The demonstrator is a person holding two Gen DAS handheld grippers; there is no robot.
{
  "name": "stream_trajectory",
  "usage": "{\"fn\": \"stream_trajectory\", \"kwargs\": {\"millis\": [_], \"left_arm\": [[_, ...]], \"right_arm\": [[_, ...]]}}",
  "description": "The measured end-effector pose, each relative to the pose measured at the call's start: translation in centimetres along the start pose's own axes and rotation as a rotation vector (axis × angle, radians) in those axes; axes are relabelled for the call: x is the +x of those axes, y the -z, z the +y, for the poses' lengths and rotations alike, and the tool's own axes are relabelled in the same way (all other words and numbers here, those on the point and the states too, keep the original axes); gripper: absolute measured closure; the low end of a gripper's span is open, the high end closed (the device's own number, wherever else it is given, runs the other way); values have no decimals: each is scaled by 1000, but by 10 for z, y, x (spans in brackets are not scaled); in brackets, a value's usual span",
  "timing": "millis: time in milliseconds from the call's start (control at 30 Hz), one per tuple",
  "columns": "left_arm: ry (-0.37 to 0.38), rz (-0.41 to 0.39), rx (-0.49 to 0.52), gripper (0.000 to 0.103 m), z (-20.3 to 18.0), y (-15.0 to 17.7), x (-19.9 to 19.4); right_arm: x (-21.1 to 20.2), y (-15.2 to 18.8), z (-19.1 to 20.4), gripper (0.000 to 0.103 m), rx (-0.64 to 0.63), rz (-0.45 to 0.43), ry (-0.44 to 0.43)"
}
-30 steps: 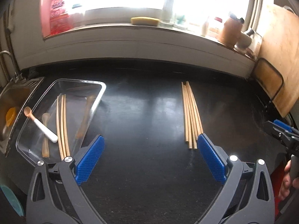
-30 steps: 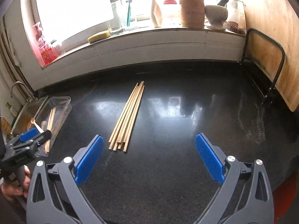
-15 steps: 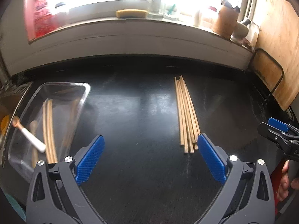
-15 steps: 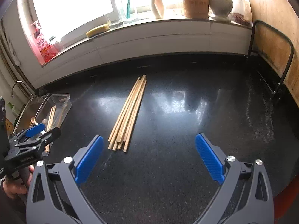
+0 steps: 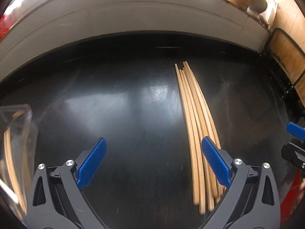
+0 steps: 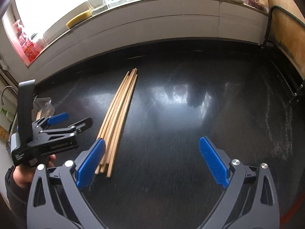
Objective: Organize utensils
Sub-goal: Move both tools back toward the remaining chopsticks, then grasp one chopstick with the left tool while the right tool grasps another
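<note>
On counter: chopsticks [image 5: 198,126] nearer | left tongs [image 5: 152,164], right tongs [image 6: 152,164] spread | container [image 5: 17,133] seemingly unchanged

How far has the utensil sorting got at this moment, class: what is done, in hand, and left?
Done: a few wooden sticks already lie in the clear plastic container. In hand: nothing; the left gripper and right gripper are both open and empty, flanking the bundle of loose wooden chopsticks. Left: that whole bundle lies on the black countertop, ungrasped.
</note>
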State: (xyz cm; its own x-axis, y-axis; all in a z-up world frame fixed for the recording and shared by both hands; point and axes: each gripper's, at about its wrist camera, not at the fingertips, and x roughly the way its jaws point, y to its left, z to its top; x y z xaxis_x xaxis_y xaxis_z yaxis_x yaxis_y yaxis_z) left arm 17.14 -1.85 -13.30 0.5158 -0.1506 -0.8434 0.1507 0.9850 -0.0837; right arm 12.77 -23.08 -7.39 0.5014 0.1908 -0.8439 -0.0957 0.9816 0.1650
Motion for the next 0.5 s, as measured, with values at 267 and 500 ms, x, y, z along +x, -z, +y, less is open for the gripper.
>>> {"fn": "stream_trajectory", "kwargs": {"millis": [267,500], "left_arm": [[-12,17,50,6,-3,-17,34],[-18,15,77,6,-4,-32,46]], "right_arm": [[28,-16,-6,8,2,28,12],[46,-28,-5,8,-6,43,20]]}}
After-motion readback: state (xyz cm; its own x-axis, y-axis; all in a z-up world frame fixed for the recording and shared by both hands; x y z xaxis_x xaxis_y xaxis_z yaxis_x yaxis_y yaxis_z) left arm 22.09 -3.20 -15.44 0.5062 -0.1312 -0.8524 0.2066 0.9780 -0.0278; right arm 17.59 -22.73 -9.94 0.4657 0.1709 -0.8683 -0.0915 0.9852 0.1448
